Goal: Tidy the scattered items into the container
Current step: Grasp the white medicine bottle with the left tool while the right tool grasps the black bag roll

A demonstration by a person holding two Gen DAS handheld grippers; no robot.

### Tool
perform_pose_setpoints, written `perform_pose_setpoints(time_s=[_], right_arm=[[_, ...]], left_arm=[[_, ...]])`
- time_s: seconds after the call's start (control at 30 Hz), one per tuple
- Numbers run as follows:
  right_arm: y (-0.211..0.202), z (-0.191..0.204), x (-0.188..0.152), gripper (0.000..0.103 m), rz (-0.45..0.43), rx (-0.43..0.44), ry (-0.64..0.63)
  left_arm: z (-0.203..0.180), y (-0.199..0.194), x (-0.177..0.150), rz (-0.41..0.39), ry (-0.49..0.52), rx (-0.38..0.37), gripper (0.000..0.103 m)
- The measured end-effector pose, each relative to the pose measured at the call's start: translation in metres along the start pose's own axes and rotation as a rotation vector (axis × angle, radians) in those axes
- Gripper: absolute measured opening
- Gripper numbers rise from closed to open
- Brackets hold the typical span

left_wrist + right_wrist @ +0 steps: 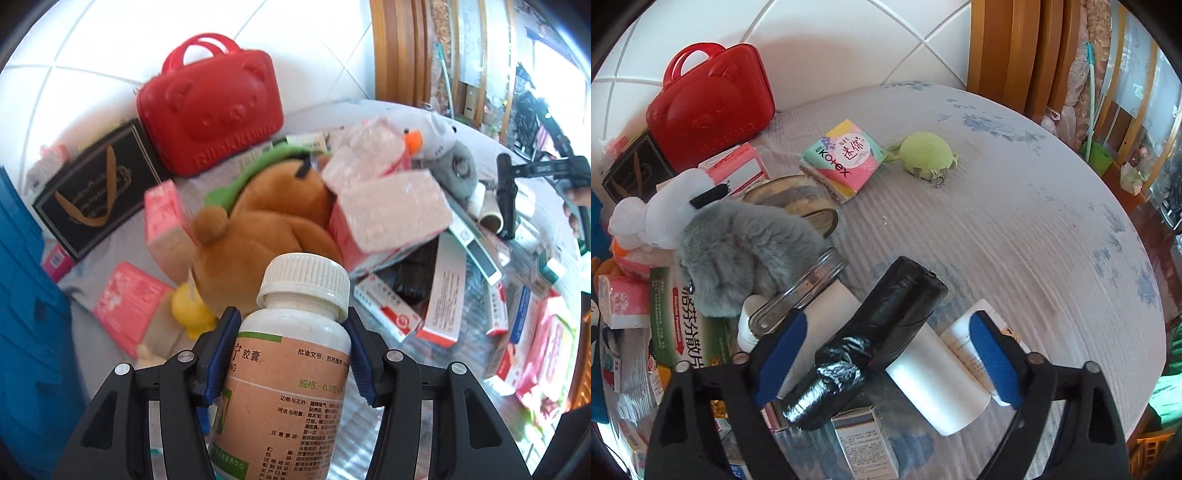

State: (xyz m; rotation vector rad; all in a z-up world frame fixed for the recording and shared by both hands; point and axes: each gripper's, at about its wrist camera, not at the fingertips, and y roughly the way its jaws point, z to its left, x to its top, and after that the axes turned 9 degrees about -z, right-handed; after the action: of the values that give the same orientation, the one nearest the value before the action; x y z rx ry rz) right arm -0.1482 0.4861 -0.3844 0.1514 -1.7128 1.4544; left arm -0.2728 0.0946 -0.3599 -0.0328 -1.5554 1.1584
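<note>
My left gripper (pixel 291 350) is shut on a medicine bottle (pixel 291 376) with a white cap and tan label, held above the pile. Below it lie a brown plush toy (pixel 266 229), pink boxes (pixel 129 314) and medicine cartons (pixel 439 295). A blue container's edge (pixel 26 314) stands at the far left. My right gripper (pixel 886 354) is open, its blue pads either side of a black roll of bags (pixel 871 339) that lies across a white roll (pixel 934 376). The right gripper also shows in the left wrist view (pixel 506 195).
A red bear-faced case (pixel 210 110) and a black box (pixel 88 192) stand at the back by the tiled wall. A grey plush (pixel 738 254), a glass jar (pixel 801 288), a Kotex pack (pixel 846 158) and a green turtle toy (pixel 927 155) lie on the round table (pixel 1034 221).
</note>
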Motion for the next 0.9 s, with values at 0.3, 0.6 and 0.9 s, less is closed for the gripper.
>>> perform_pose_setpoints(time_s=[0.3, 0.6, 0.9], right_arm=[[0.022, -0.004, -0.004, 0.046, 0.028, 0.123, 0.024], [-0.006, 0.008, 0.000, 0.033, -0.016, 0.203, -0.022], [-0.042, 0.016, 0.006, 0.029, -0.052, 0.232, -0.048]], left_arm=[[0.000, -0.010, 0.028, -0.044, -0.004, 0.024, 0.055], [-0.014, -0.027, 0.041, -0.079, -0.002, 0.046, 0.055], [-0.016, -0.056, 0.048, -0.117, -0.001, 0.073, 0.055]])
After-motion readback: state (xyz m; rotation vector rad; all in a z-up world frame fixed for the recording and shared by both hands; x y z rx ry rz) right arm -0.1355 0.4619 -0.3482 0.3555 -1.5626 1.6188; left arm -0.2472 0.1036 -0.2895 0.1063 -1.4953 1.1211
